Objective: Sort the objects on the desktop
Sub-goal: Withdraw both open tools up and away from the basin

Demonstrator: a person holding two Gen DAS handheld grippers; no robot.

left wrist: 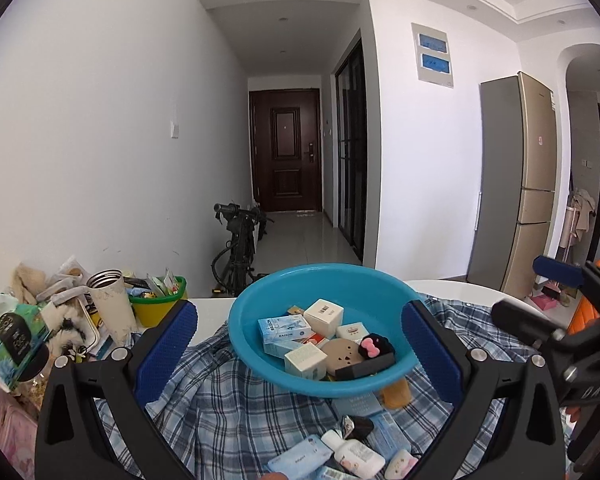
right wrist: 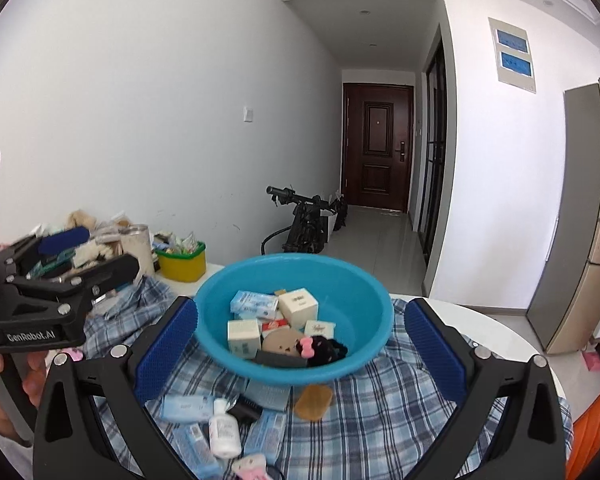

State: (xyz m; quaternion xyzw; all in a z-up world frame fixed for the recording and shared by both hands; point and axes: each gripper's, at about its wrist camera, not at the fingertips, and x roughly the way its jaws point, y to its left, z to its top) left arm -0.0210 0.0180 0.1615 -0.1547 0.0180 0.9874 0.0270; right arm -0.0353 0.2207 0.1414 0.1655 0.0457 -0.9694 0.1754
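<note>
Both grippers empty, jaws spread wide — left gripper point(left wrist: 300, 340) and right gripper point(right wrist: 300, 336) hover facing the blue basin point(right wrist: 342, 280), which sits on a plaid shirt point(right wrist: 380, 412) and is partly filled with small boxes. Loose white bottle point(right wrist: 223, 428) lies in front — likely light, smooth, may slip; pinch mid-body.
</note>
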